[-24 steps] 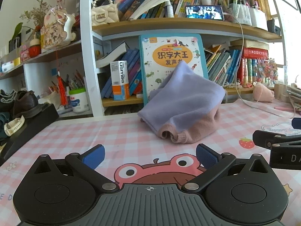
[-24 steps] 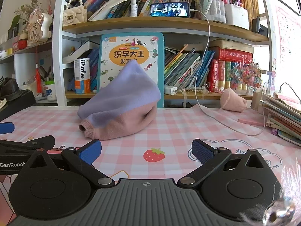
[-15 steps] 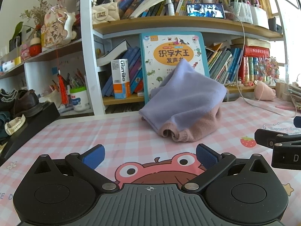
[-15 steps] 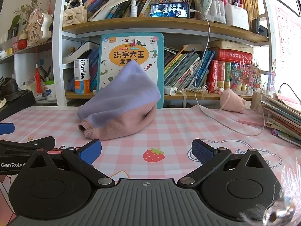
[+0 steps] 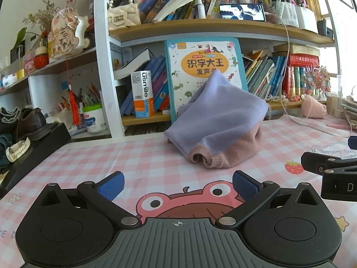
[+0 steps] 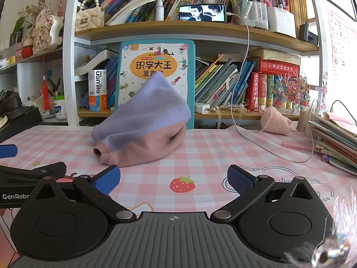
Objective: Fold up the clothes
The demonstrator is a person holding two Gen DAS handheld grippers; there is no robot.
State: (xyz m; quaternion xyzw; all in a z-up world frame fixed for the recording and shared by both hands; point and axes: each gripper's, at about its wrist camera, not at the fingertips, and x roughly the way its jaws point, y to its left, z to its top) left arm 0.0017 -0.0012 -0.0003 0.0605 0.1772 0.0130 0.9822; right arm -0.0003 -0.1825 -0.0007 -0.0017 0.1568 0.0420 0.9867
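Toward the back edge of the pink-and-white checked surface (image 5: 138,163), a soft heap of knitted clothing, lilac on top and pale pink below (image 5: 218,125), is lying in a loose mound. Its ribbed pink cuff (image 5: 203,158) is pointing to the front edge of the surface, and its lilac peak is leaning up in front of a large teal-framed children's picture book (image 5: 200,62) that is standing upright behind it. Whether the heap is touching the book I cannot tell.

Near the front edge, the black left gripper (image 5: 177,184) is hovering low over a pink cartoon frog printed on the cloth (image 5: 187,201). Its blue-padded fingers (image 5: 110,184) are standing wide apart and nothing is lying between them. The black right gripper (image 6: 171,181) is waiting just beside it, over a printed red strawberry (image 6: 181,184), and its blue-padded fingers (image 6: 239,179) are also spread wide with nothing between them. Both grippers are staying well apart from the clothing.

Along the right edge of the surface, a stack of books and notebooks (image 6: 337,138) is lying. A white charging cable (image 6: 245,131) is running down from the shelf across the surface near the back edge, and a small pale pink knitted piece (image 6: 276,122) is resting there too.
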